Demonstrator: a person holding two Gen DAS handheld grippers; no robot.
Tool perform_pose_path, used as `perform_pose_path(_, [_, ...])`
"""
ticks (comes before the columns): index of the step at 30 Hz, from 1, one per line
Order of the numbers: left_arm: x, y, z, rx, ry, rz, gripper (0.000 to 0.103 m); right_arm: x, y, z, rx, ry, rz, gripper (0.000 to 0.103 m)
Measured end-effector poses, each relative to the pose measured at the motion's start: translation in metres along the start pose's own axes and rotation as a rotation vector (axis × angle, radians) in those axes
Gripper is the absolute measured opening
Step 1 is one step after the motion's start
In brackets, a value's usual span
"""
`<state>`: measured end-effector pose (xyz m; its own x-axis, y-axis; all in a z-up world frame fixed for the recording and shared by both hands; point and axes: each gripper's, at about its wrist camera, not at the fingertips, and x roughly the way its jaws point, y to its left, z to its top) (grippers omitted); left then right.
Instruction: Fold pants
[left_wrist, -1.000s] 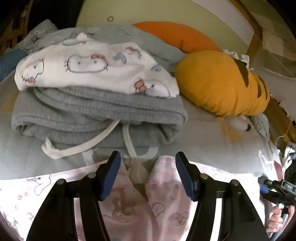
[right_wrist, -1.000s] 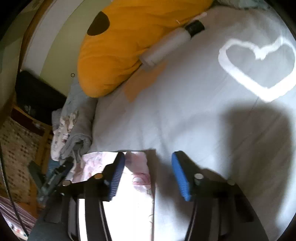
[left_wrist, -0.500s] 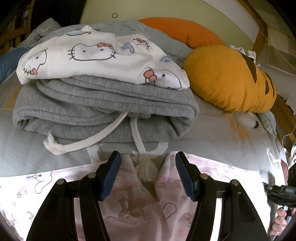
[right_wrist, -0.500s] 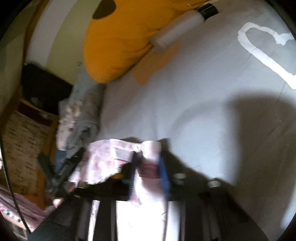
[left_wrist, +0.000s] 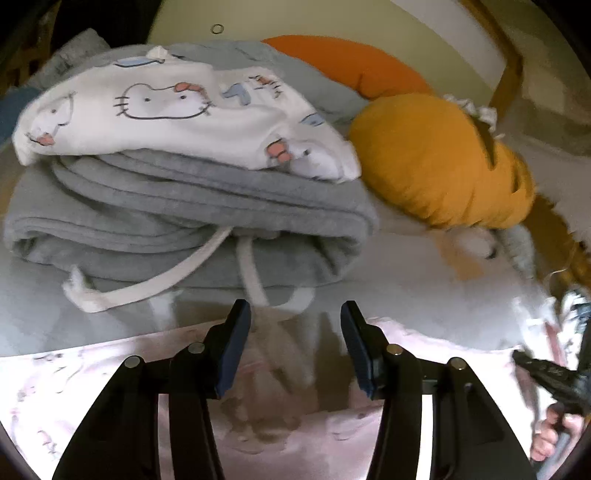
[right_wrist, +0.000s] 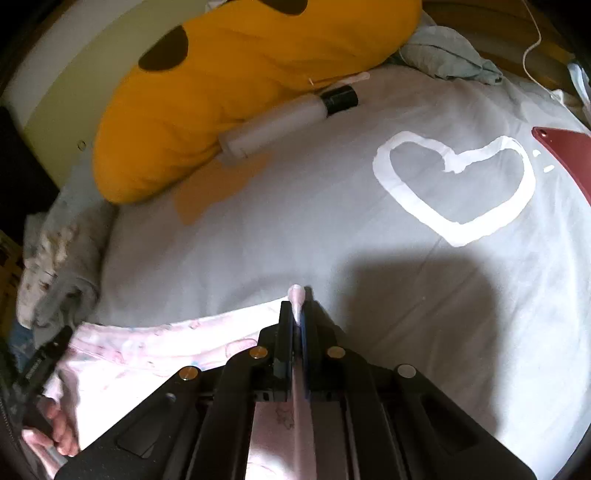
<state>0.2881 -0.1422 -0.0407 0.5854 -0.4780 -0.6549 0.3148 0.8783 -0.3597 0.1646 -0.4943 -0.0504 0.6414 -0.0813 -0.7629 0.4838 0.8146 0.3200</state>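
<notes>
The pink printed pants (left_wrist: 92, 373) lie spread on the grey bed sheet (right_wrist: 258, 240). My left gripper (left_wrist: 295, 314) hovers over their far edge. Its jaws are closing, with a raised bit of pink fabric between them, and the pads do not press on it. My right gripper (right_wrist: 297, 306) is shut on a corner of the pants (right_wrist: 147, 354), and a pink tip of cloth sticks out past its fingertips. In the left wrist view the right gripper (left_wrist: 554, 373) shows at the far right, held by a hand. The left gripper (right_wrist: 44, 362) appears at the lower left of the right wrist view.
Just beyond the pants stands a stack of folded clothes: grey sweatpants (left_wrist: 184, 229) with white drawstrings under a white cat-print garment (left_wrist: 166, 122). An orange plush pillow (left_wrist: 436, 162) and a white bottle (right_wrist: 280, 122) lie behind. The sheet bears a white heart print (right_wrist: 454, 184).
My right gripper went from open to shut on the pants' corner and rose a little with it. The left jaws have narrowed slightly over the fabric.
</notes>
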Motion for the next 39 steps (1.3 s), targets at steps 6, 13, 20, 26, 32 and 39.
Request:
perform_pose_path(6, [0.020, -0.012, -0.001, 0.022, 0.105, -0.167, 0.049, 0.001, 0.003, 0.000, -0.010, 0.011, -0.013, 0.003])
perform_pose_path(13, [0.042, -0.013, 0.006, -0.097, 0.239, -0.342, 0.009, 0.007, 0.003, -0.001, -0.033, 0.012, -0.022, 0.003])
perform_pose_path(20, [0.019, -0.045, 0.031, 0.097, 0.058, -0.246, 0.003, -0.010, 0.002, 0.002, -0.012, -0.067, 0.102, 0.003])
perform_pose_path(26, [0.057, -0.037, 0.016, 0.115, 0.096, -0.108, 0.004, 0.013, -0.003, 0.000, 0.030, 0.041, 0.102, 0.003])
perform_pose_path(32, [0.066, -0.025, 0.017, 0.050, 0.120, -0.073, 0.009, 0.013, 0.019, -0.003, -0.087, 0.000, -0.036, 0.003])
perform_pose_path(39, [0.065, -0.037, 0.013, 0.095, 0.115, 0.007, 0.025, 0.015, 0.009, -0.002, -0.031, 0.014, 0.006, 0.003])
